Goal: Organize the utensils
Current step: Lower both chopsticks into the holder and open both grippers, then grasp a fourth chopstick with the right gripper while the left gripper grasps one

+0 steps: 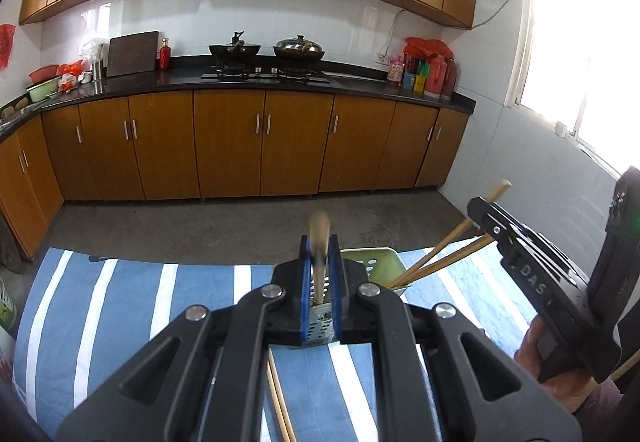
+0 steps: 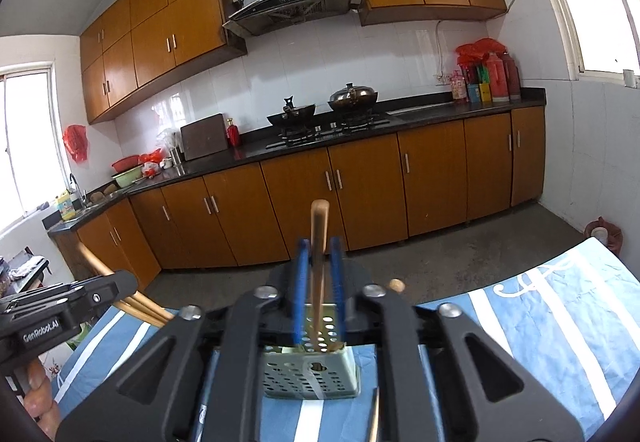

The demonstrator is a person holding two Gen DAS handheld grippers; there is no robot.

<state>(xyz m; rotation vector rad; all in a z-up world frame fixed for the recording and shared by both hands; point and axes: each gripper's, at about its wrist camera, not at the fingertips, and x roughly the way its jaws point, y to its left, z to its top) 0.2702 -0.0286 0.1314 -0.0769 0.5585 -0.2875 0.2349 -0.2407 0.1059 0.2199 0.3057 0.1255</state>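
- Chopsticks were what I was sorting: my left gripper (image 1: 320,282) had its fingers closed on one chopstick (image 1: 319,262), upright above the holder (image 1: 370,268) on the striped surface (image 1: 132,306).
- My right gripper (image 2: 319,294) pinched another chopstick (image 2: 319,266) over the same holder (image 2: 310,374).
- I judged lowering each straight, tip first, one at a time, would avoid snagging the leaning sticks (image 1: 436,262).
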